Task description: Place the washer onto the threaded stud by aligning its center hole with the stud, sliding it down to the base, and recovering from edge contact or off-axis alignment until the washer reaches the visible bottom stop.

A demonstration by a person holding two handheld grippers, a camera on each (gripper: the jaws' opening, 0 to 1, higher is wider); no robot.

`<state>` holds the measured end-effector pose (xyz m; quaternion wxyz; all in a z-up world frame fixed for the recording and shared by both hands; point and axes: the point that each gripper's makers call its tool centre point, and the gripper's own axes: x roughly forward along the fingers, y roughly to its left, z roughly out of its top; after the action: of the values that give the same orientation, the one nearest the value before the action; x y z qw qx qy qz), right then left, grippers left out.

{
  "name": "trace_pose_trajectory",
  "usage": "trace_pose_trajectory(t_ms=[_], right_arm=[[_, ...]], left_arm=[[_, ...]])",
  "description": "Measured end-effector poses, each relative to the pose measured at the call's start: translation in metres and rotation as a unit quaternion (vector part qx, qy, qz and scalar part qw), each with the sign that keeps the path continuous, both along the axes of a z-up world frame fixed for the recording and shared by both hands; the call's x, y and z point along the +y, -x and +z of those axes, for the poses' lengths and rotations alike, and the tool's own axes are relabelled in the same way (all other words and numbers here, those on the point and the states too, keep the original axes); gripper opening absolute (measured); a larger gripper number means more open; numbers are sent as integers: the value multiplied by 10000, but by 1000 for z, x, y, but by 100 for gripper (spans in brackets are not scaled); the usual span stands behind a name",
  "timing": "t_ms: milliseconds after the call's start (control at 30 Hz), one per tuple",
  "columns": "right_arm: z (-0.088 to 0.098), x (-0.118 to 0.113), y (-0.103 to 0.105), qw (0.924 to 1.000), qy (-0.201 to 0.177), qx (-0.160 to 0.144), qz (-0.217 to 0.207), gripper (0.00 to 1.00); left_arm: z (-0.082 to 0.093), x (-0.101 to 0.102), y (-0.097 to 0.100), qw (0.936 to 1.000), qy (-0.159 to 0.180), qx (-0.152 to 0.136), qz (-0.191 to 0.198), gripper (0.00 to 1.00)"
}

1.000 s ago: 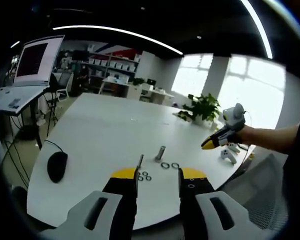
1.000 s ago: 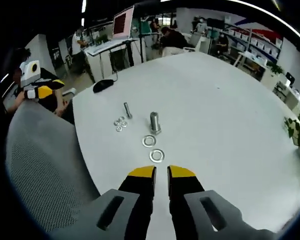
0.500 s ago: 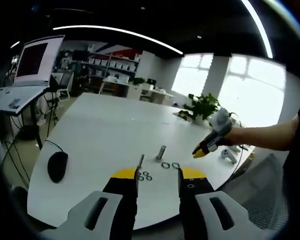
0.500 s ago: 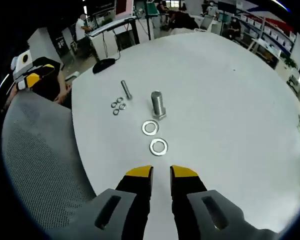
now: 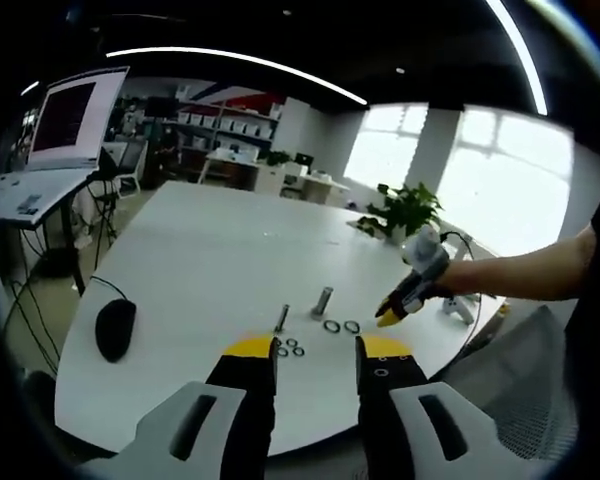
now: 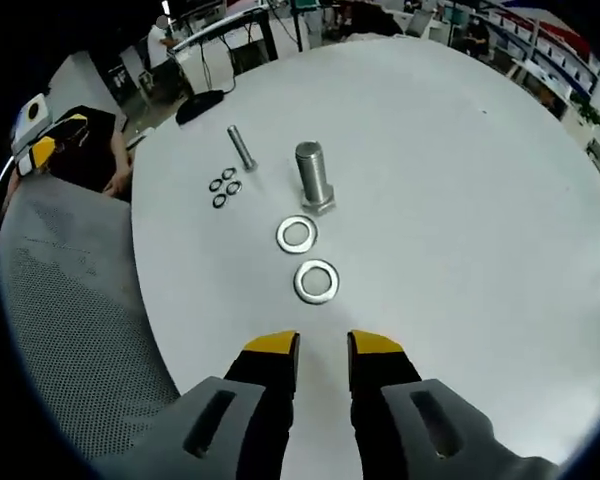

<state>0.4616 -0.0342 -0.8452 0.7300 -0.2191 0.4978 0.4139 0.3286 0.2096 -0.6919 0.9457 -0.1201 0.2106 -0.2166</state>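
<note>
Near washer point(image 6: 316, 281) mid-frame: thin, hard, slippery metal, lies flat. Pinch rim. Right gripper point(image 6: 321, 344) jaws apart, empty; left gripper point(image 5: 316, 347) too.

White round table point(image 6: 460, 200), two big washers point(image 6: 316, 281), large stud point(image 6: 313, 178), thin bolt point(image 6: 241, 148), approx. four small washers point(image 6: 223, 186), mouse point(image 5: 114, 331)

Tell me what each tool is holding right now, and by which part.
Nothing is held. The left tool and right tool are both open and empty. Both large washers lie flat on the table near the stud.
</note>
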Motion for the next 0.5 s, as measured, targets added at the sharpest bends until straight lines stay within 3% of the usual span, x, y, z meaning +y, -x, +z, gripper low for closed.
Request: trace_pose_trajectory(t_ms=[500], right_arm=[[-14,13,-6,9999,101,24,119,21]], left_arm=[[0,0,1,10000,50,24,-6,28]])
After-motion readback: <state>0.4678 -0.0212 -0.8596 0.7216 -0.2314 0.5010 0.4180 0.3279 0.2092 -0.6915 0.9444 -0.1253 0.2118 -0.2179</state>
